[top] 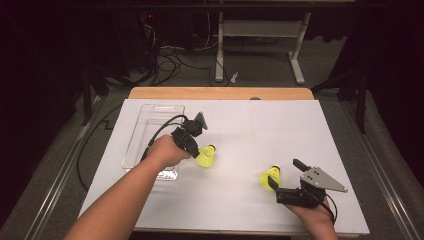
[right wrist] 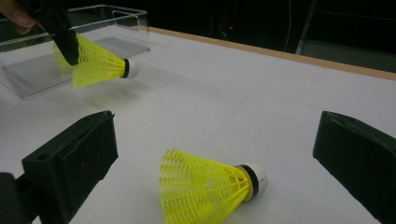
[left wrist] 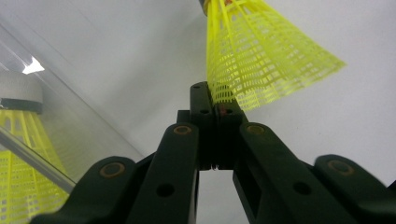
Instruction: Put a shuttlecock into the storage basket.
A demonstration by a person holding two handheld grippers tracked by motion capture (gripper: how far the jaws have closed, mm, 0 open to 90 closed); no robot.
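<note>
Gripping the rim of a yellow plastic mesh shuttlecock [top: 206, 157], the left hand-held gripper [left wrist: 215, 100] has its two black jaws pressed together on the edge of the skirt, as the left gripper view shows close up. In the high view this held shuttlecock sits just right of the person's left hand [top: 165, 151], with its white cork tip pointing away to the right and up the picture, near the middle of the white tabletop [top: 280, 125]. The right gripper view shows it raised a little above the surface, with a faint shadow under it, the cork end level and pointing right.

A clear plastic rectangular tray [top: 150, 125] stands on the tabletop just left of that hand. Through its wall, the left gripper view shows another yellow shuttlecock with a white cork [left wrist: 21, 154] inside it.

The right hand-held gripper [top: 285, 172] rests low at the near right part of the tabletop, its jaws spread wide apart with nothing between the pads. A second yellow mesh shuttlecock with a black-banded white cork [right wrist: 210, 186] lies on its side on the tabletop just ahead of those jaws, between them in the right gripper view but touched by neither.
</note>
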